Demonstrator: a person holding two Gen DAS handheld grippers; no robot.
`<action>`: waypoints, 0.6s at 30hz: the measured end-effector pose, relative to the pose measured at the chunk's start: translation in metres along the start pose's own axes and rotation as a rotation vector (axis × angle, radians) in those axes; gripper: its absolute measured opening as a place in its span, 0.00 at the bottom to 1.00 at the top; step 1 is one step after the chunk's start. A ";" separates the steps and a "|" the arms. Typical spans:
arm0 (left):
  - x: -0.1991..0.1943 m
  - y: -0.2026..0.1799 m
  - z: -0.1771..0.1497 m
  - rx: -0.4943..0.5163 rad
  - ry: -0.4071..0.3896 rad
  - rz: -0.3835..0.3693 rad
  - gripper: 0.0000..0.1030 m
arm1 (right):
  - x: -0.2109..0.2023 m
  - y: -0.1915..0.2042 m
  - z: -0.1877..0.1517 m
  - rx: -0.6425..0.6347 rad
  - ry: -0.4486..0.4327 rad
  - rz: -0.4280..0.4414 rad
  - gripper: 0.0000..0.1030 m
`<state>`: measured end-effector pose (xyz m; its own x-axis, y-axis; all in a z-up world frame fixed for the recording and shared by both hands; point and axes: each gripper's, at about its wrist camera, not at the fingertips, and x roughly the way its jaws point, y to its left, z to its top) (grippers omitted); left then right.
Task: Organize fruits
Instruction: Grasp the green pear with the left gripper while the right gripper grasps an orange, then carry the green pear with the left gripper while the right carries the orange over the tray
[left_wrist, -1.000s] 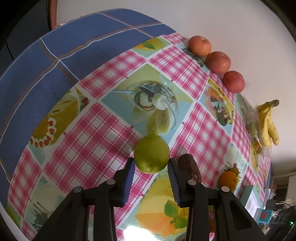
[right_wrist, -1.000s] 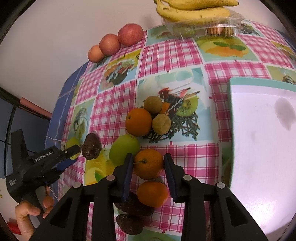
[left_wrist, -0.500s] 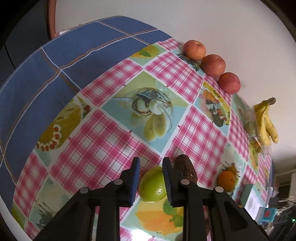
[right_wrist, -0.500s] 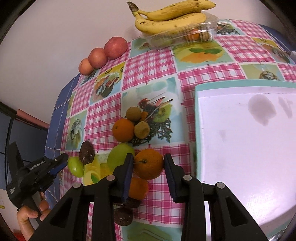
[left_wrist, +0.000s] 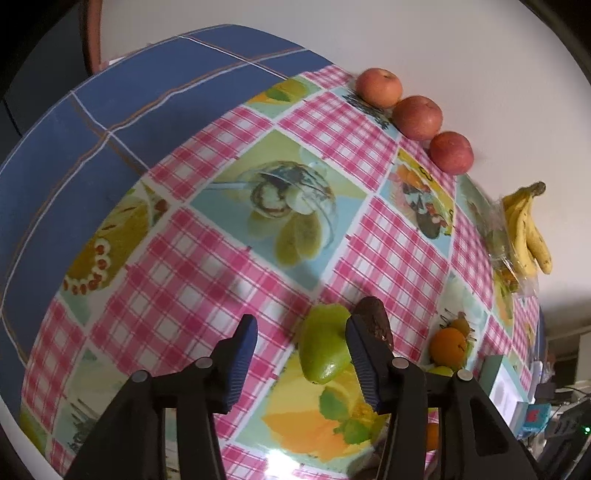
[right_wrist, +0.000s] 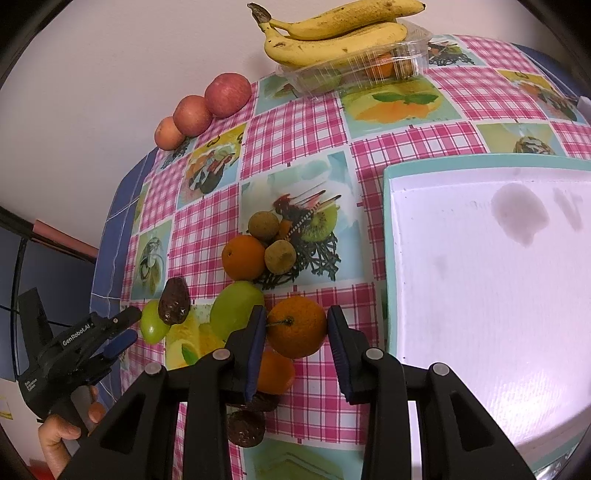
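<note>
My left gripper (left_wrist: 301, 328) points down at the chequered tablecloth and its jaws are opening. A small green fruit (left_wrist: 325, 343) lies on the cloth between them, close to the right pad and well apart from the left one. A dark brown fruit (left_wrist: 373, 321) sits just behind the right finger. In the right wrist view, my right gripper (right_wrist: 295, 325) is shut on an orange (right_wrist: 295, 332), held over a cluster of fruit. The left gripper (right_wrist: 122, 328) shows at the lower left with the green fruit (right_wrist: 153, 325) at its tips.
Near the held orange lie another orange (right_wrist: 243, 256), two brown round fruits (right_wrist: 263, 225), a large green fruit (right_wrist: 236, 308) and dark fruits (right_wrist: 247, 424). Three apples (right_wrist: 192, 114) line the wall. Bananas (right_wrist: 332, 33) rest on a clear box (right_wrist: 354, 66). A white tray's teal rim (right_wrist: 386, 258) is right.
The left jaws have spread away from the green fruit, which now rests on the cloth. The right gripper rose slightly with the orange at first, then stayed still.
</note>
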<state>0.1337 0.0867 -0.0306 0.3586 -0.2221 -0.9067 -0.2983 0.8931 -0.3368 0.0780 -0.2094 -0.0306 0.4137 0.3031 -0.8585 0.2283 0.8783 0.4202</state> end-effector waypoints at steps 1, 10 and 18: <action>0.002 -0.001 0.000 -0.001 0.012 -0.015 0.52 | -0.001 0.000 0.000 -0.001 -0.001 -0.001 0.34; 0.015 -0.011 -0.006 0.010 0.047 -0.039 0.43 | 0.001 -0.002 -0.001 0.005 0.011 -0.006 0.34; 0.023 -0.004 -0.009 -0.053 0.087 -0.097 0.40 | 0.001 -0.003 0.000 0.012 0.013 -0.006 0.34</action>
<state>0.1352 0.0744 -0.0524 0.3108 -0.3418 -0.8869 -0.3130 0.8443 -0.4350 0.0774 -0.2118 -0.0329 0.4007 0.3031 -0.8646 0.2413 0.8755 0.4187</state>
